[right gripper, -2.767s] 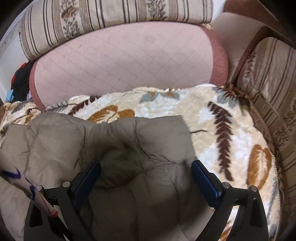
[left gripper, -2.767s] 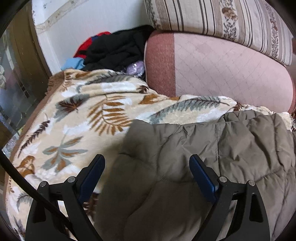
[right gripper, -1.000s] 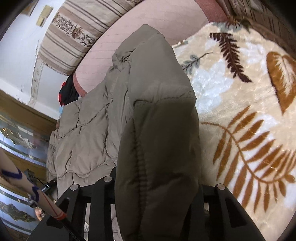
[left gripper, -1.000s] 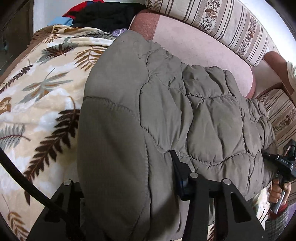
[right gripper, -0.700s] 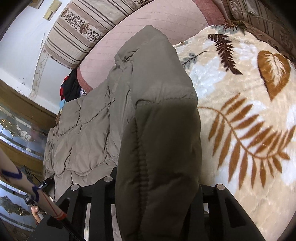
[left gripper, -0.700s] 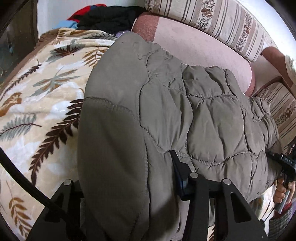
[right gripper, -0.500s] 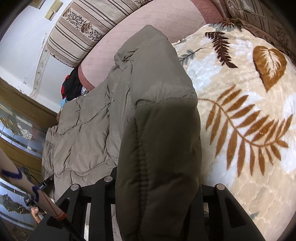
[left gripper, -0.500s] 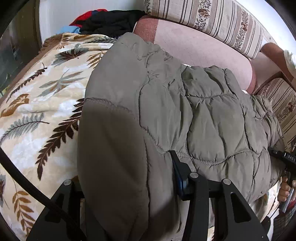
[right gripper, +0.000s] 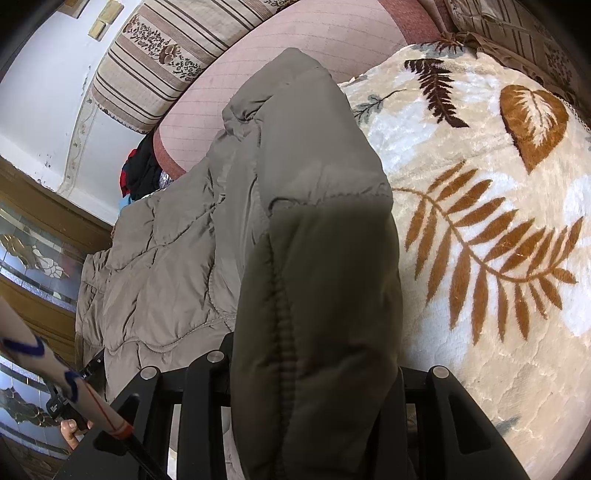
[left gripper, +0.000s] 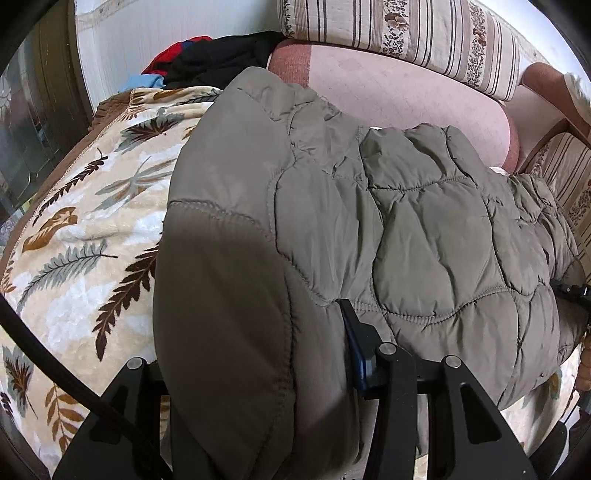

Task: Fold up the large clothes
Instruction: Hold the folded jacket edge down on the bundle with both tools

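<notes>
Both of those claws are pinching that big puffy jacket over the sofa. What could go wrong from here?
The jacket is thick and slick-looking, and each gripper, left and right, holds only a bunched edge, so it might slip out. It hangs slack between them, so the fold may land crooked on the blanket. It might also drag the blanket out of place.

jacket (left gripper: pixel 424 236): matt olive quilted cloth, puffy, stitched seams | blanket (right gripper: pixel 498 206): plush fleece, slight sheen, leaf print | bolster (left gripper: pixel 399 96): pink quilted cloth, matt | cushion (left gripper: pixel 406 33): striped woven cloth | left gripper (left gripper: pixel 255 362): matt black plastic, metal screws
</notes>
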Motion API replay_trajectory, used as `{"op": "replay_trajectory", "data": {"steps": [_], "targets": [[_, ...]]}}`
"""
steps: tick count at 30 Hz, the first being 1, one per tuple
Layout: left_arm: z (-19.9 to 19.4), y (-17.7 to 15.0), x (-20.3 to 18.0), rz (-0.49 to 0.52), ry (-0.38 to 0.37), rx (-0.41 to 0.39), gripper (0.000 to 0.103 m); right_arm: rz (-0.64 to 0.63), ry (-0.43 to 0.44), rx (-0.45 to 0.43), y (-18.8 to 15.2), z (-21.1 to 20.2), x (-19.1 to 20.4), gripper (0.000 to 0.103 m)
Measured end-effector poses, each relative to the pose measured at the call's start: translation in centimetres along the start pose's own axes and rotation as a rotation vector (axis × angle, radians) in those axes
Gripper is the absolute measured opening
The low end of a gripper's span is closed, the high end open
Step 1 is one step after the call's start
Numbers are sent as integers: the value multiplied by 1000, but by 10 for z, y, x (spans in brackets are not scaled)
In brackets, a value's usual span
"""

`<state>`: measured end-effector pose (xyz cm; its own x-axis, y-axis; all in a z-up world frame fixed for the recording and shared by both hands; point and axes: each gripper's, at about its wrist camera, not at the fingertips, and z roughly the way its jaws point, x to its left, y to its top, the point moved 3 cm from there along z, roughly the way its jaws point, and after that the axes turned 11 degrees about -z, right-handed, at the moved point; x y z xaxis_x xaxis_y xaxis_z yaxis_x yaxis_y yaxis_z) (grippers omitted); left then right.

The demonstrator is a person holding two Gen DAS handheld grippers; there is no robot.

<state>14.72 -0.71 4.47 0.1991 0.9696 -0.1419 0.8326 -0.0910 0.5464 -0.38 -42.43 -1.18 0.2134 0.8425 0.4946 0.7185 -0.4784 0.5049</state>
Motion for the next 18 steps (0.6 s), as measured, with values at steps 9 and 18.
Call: {"op": "replay_trajectory", "data": {"steps": [9, 18], "targets": [[8, 2, -1, 2, 7, 6, 48, 16, 3, 8, -1, 4, -3, 42], [16, 6, 1, 8, 12, 10, 49, 25, -1, 8, 0, 7, -1, 43]]}}
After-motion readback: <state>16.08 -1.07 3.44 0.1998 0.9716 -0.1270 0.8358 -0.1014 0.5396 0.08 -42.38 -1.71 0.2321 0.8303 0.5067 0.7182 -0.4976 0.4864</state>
